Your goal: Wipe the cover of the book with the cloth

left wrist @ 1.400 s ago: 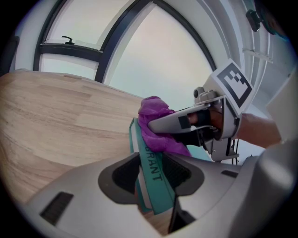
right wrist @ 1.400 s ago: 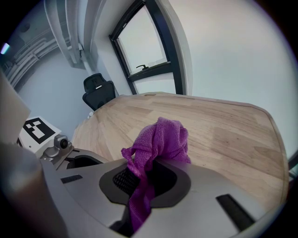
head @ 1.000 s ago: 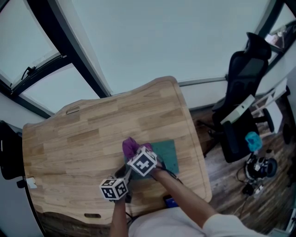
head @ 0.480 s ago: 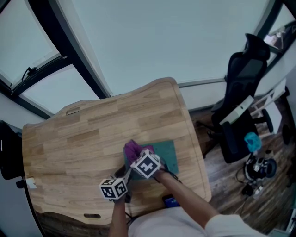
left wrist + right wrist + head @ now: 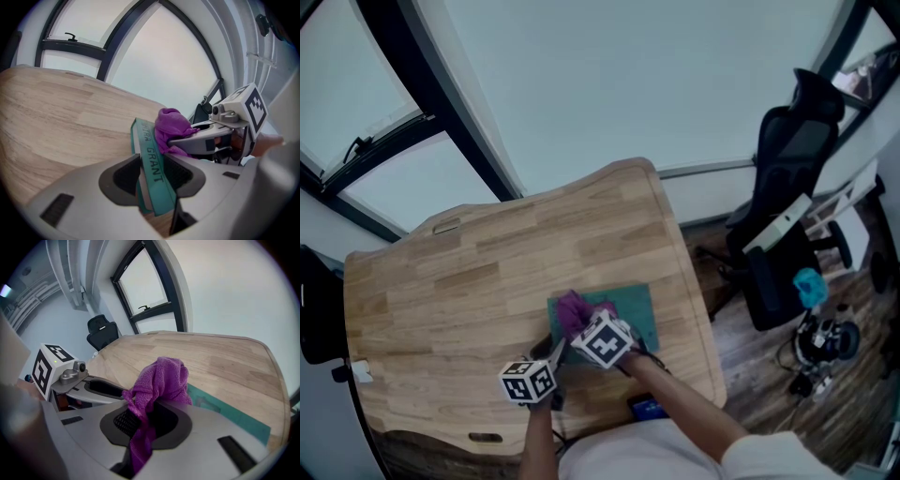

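nearest us, our arms reach in from the bottom edge of the head view. our left gripper [image 5: 551,352] pinches the book [image 5: 636,307] by its spine edge. in the left gripper view the teal book [image 5: 151,157] sits between the jaws, one jaw against each side, with "grant" printed along the spine. just to its right, our right gripper [image 5: 578,319] has its jaws pressed on the cloth [image 5: 571,307]. in the right gripper view the purple cloth [image 5: 159,380] bunches up out of the jaws and a tail of it hangs down between them. the cloth rests on the left part of the book's cover. the book lies flat on the table [image 5: 478,272], near its front right edge. beyond the table rise dark window frames [image 5: 464,131] with pale panes. a black chair [image 5: 792,159] stands on the wood floor [image 5: 741,375] to the table's right.
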The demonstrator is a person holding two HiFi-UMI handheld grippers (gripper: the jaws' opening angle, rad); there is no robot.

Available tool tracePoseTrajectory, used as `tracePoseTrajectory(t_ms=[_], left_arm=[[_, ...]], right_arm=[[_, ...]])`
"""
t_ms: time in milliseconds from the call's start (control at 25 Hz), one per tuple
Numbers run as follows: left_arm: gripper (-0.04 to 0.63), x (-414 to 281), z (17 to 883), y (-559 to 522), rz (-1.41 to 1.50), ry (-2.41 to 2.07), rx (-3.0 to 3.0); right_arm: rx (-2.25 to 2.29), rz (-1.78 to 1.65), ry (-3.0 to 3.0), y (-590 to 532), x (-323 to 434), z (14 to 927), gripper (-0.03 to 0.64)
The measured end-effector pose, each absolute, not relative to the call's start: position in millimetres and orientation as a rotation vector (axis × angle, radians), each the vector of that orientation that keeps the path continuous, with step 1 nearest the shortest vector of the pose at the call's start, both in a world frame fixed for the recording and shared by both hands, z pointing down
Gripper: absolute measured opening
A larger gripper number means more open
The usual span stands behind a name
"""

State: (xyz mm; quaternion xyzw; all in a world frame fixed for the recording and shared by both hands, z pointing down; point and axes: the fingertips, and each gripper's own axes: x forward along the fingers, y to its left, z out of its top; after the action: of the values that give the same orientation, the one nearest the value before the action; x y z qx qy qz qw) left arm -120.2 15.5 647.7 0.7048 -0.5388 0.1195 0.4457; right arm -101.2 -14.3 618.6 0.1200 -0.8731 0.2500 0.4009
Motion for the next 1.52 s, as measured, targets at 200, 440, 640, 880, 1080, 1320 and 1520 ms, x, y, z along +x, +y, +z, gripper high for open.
tracePoseTrajectory(t_ms=[200,440,640,880,1080,1320,1520], left_arm=[[0.158,-120,647,15,0.292,-1.331,1.735],[0.158,-122,647,13,0.311,-1.302,1.768],[0.158,-130,637,-5,0.212,-1.338,1.762],[0.117,-135,644,-19,0.258,-1.311,1.729],[0.115,-134,645,-20,0.231,-1.305,1.716],[0.115,-135,645,-19,0.225,-1.305,1.711],[0.115,-134,645,-19,0.221,-1.301,1.709]], right_arm=[[0.295,0.614,-2.201,-11,-98,619,0.041],[0.289,0.617,-2.199,-9,-97,620,0.041],[0.288,0.618,-2.202,-10,-97,619,0.041],[0.284,0.626,-2.201,-9,-99,618,0.041],[0.295,0.617,-2.195,-10,-97,619,0.041],[0.276,0.625,-2.189,-2,-98,619,0.041],[0.28,0.624,-2.195,5,-98,619,0.041]])
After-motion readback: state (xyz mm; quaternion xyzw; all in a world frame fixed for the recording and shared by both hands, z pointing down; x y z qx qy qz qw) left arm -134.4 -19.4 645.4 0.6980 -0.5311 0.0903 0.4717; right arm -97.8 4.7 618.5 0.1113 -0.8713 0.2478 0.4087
